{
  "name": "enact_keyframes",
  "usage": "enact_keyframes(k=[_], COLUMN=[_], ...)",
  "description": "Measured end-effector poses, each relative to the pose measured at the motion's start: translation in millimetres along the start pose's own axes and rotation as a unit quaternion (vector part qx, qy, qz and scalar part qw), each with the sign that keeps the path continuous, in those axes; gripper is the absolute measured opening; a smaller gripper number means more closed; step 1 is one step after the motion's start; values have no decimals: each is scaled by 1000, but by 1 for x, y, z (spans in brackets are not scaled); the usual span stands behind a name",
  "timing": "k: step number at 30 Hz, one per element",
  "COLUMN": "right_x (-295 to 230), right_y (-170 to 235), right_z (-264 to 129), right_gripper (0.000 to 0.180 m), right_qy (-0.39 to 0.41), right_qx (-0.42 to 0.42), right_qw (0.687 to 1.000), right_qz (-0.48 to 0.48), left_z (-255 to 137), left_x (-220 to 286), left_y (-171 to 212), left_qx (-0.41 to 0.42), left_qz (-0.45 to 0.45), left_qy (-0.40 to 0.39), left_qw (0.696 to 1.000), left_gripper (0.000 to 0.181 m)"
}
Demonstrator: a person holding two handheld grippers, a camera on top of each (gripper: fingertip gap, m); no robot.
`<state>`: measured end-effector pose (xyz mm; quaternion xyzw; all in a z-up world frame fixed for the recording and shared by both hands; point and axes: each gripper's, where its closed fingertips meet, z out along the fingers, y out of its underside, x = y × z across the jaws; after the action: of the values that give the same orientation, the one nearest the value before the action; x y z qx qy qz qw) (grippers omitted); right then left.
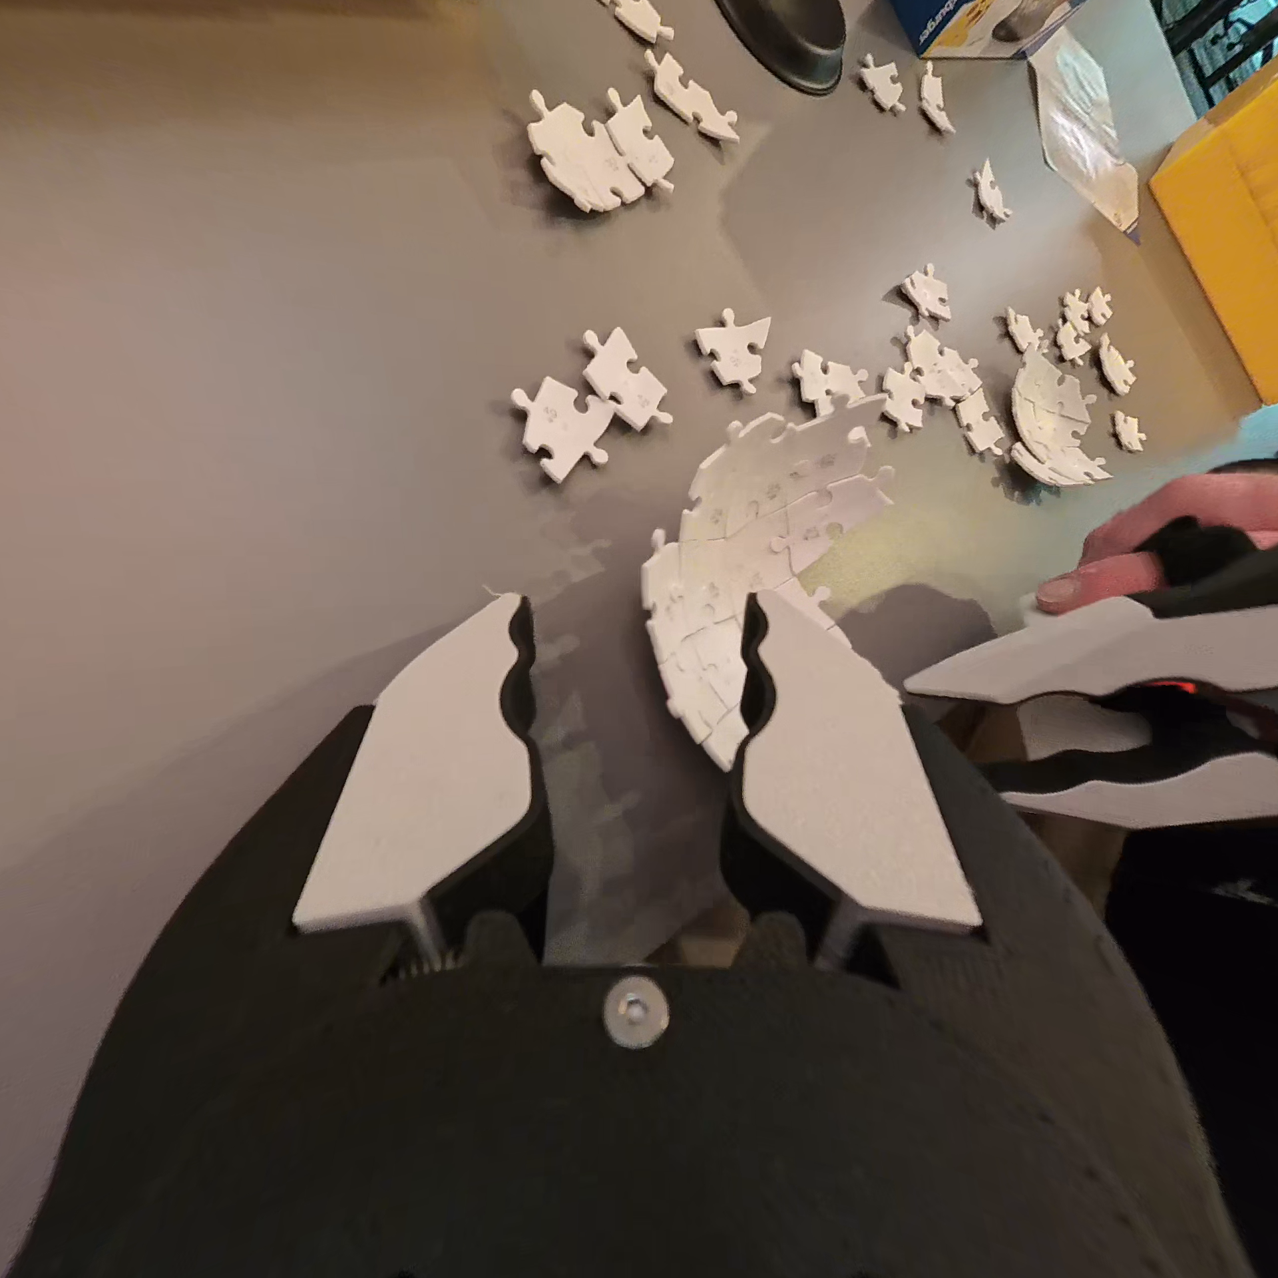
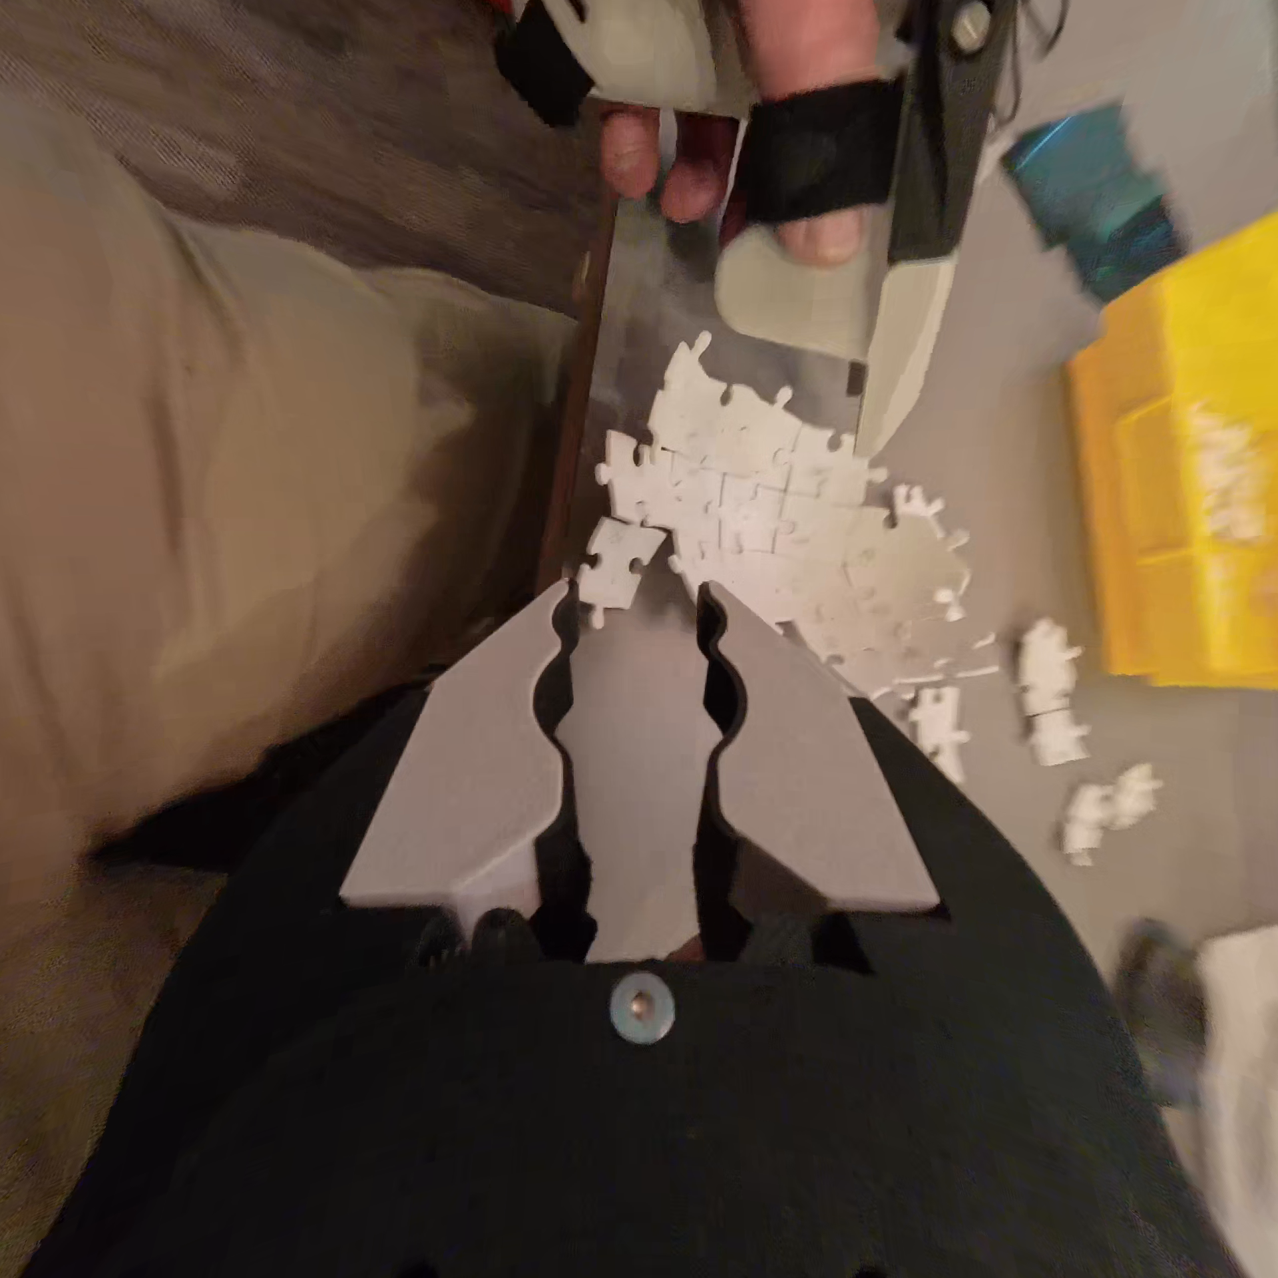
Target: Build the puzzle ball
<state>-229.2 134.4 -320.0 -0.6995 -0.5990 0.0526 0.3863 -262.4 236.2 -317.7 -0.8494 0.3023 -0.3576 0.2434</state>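
- The left gripper (image 1: 636, 608) is hovering low over the grey table (image 1: 242, 415) with its fingers standing apart and nothing between them.
- The large curved shell section (image 1: 754, 553) of the puzzle ball is lying on the table just ahead and to the right of that gripper, its near end passing behind the right finger (image 1: 816, 747); I cannot tell whether the two are touching.
- The right gripper (image 2: 633, 588) is also showing its fingers apart, gripping nothing, with a single loose piece (image 2: 615, 567) sitting just beyond the left fingertip.
- In the right wrist view, the shell section is spreading out beyond the fingertips, blurred by motion.
- A hand (image 1: 1162, 532) is reaching in from the right edge of the left wrist view, holding the other gripper's handle.
- Joined pairs (image 1: 588, 408) and small loose pieces (image 1: 733, 349) are lying scattered farther across the table.
- A smaller curved section (image 1: 1051, 422) is sitting far right, near a yellow box (image 1: 1224, 228).
- A dark bowl (image 1: 795, 34) is resting at the far edge.
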Motion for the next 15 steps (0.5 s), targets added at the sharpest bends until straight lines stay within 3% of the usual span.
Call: enact_keyframes(k=[6, 11, 15], right_x=[3, 9, 17], right_y=[-7, -4, 4], right_z=[14, 23, 20], right_gripper=[38, 24, 28], right_qy=[114, 118, 115], right_qx=[-21, -34, -49], right_qw=[978, 976, 979], right_qz=[-176, -181, -164], left_z=[3, 7, 8], left_x=[1, 3, 3], left_y=[3, 8, 10], left_qx=[3, -10, -14], left_qz=[-4, 7, 12], left_qy=[3, 3, 4], left_qw=[1000, 1000, 1000], left_gripper=[58, 57, 57])
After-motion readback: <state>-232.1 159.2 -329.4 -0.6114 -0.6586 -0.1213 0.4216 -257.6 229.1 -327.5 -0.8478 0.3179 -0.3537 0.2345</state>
